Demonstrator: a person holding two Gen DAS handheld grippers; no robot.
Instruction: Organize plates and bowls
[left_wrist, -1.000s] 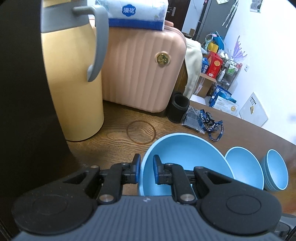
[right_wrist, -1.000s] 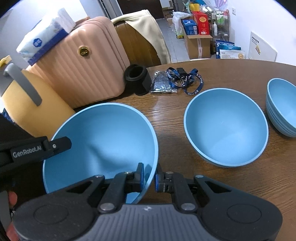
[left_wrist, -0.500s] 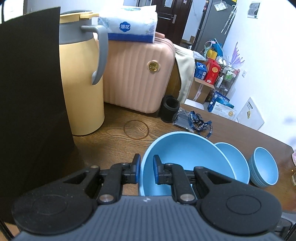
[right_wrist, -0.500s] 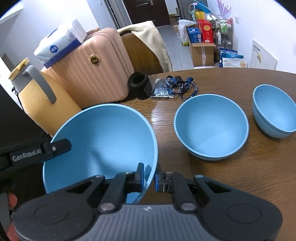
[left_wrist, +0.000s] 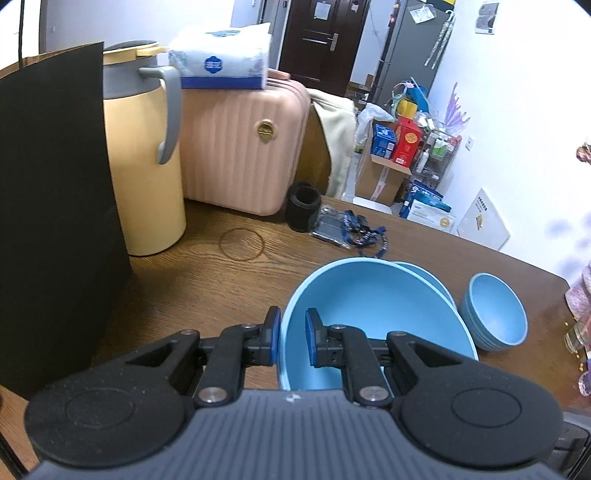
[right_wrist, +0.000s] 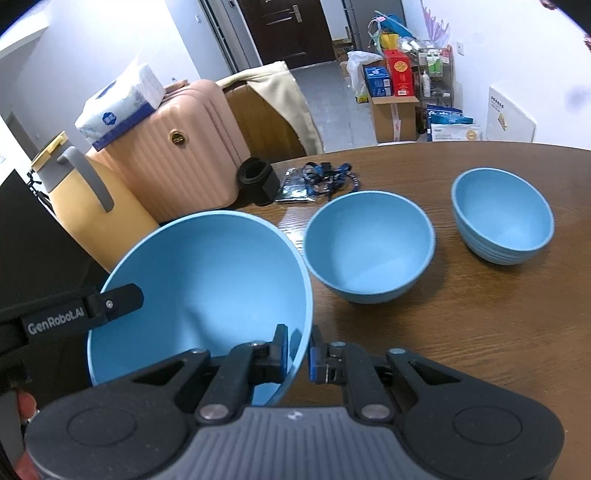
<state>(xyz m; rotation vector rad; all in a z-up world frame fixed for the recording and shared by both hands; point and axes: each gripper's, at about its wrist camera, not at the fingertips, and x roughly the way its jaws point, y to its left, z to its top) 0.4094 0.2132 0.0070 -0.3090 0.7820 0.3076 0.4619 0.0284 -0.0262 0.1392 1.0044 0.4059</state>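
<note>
Both grippers hold one large blue bowl (right_wrist: 199, 280) in the air above the wooden table (right_wrist: 480, 332). My right gripper (right_wrist: 297, 354) is shut on its right rim, and my left gripper (left_wrist: 291, 341) is shut on its left rim; the large blue bowl (left_wrist: 369, 317) fills the left wrist view's middle. A medium blue bowl (right_wrist: 369, 247) rests on the table to the right; in the left wrist view the medium blue bowl (left_wrist: 432, 277) is mostly hidden behind the held one. Farther right stands a stack of small blue bowls (right_wrist: 502, 221), the same stack (left_wrist: 493, 312) showing at the right.
A yellow jug (left_wrist: 144, 166) with a grey handle, a pink suitcase (left_wrist: 240, 147) bearing a tissue pack (left_wrist: 221, 62), a black cup (left_wrist: 303, 206) and a blue lanyard (left_wrist: 354, 232) stand at the table's back. A black panel (left_wrist: 55, 206) rises at the left.
Both grippers have carried the large bowl up and back from the jug and suitcase. The table objects now look smaller and farther; the medium bowl has slid behind the held one in the left view.
</note>
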